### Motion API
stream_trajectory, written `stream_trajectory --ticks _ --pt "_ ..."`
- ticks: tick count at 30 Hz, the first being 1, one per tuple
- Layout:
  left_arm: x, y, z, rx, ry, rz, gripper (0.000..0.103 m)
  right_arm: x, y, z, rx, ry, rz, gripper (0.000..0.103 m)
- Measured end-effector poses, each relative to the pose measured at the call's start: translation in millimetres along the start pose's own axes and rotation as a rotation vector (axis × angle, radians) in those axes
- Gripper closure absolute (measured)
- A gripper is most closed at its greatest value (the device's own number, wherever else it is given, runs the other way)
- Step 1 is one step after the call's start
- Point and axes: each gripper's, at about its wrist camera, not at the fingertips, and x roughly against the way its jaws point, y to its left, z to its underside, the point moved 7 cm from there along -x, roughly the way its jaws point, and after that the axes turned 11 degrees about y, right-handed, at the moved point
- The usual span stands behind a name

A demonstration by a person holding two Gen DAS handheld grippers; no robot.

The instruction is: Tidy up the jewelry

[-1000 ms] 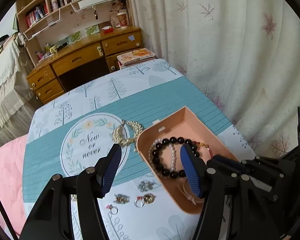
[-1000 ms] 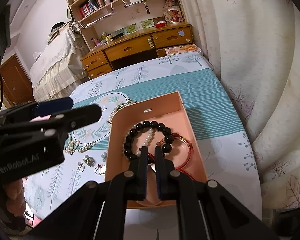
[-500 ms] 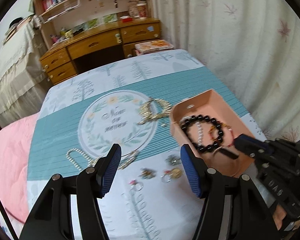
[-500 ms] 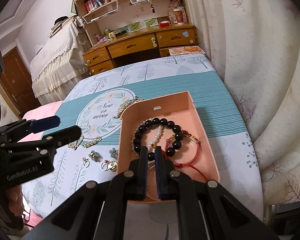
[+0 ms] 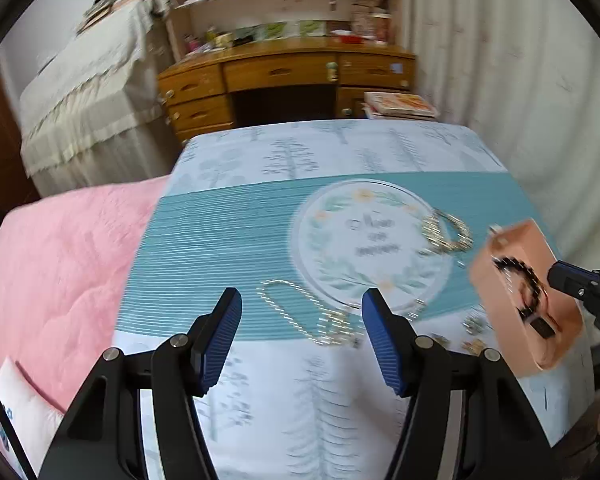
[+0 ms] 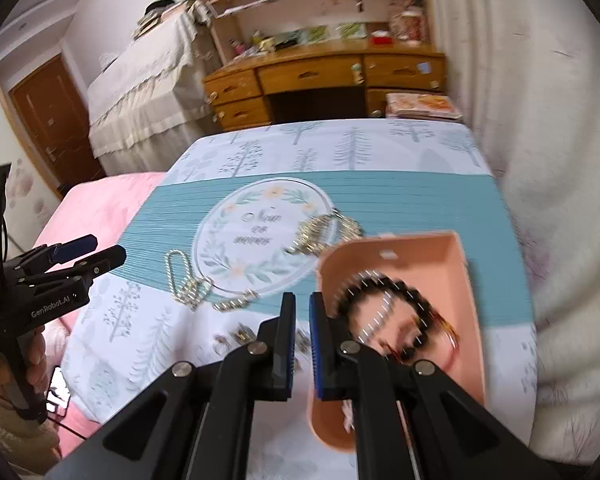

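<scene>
A peach box [image 5: 500, 252] [image 6: 444, 252] on the table's right side holds a black bead bracelet [image 5: 518, 274] [image 6: 398, 290], a pearl strand and a red cord bracelet [image 6: 450, 334]. A gold necklace [image 5: 446, 232] [image 6: 324, 232] lies left of the box. My left gripper [image 5: 300, 296] [image 6: 108, 249] hovers open above a silver chain [image 5: 296, 304] [image 6: 180, 276], apart from it. Small rings and earrings [image 5: 474, 322] [image 6: 236, 336] lie near the front. My right gripper [image 6: 302, 298] [image 5: 558, 274] is shut with nothing in it, at the box's left front corner.
The tablecloth [image 5: 300, 420] has a round "Now or never" print. A pink bedspread [image 5: 60, 280] borders the table on the left. Curtains [image 5: 520, 80] hang close on the right. A wooden desk [image 5: 284, 72] and a stack of books [image 5: 400, 104] stand beyond the far edge.
My left gripper has swung left from over the box to above the silver chain, staying open. My right gripper has lifted and shifted left off the bracelets, still shut.
</scene>
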Motion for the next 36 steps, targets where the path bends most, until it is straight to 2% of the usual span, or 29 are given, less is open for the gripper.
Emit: stream_trajectory --ticks 3,7,13,19,23,30,33,36 --pt "-7 27 -10 0.044 0.023 0.006 0.042 -12 7 -23 0.01 0.041 -0.024 0.095" --pt "-27 54 -21 0.098 0.082 0.027 0.042 -37 10 -51 0.0 0.098 -0.04 0.071" --pt "-74 54 -16 0.098 0.216 0.068 0.042 -89 4 -70 -0.02 0.222 -0.018 0.071" --pt "-111 41 -3 0.09 0.327 0.102 0.042 -131 0 -71 -0.013 0.317 0.048 0.071" --pt "-116 32 -1 0.066 0.336 0.108 0.042 -147 1 -70 0.024 0.345 0.102 0.071" --pt "-113 4 1 -0.047 0.35 0.122 0.042 -156 12 -71 0.16 0.365 0.226 0.07" --pt "-113 -7 0 -0.075 0.367 0.149 0.042 -154 10 -73 0.128 0.388 0.177 0.071" --pt "-117 -16 1 -0.1 0.386 0.15 0.042 -149 3 -80 0.081 0.375 0.145 0.071"
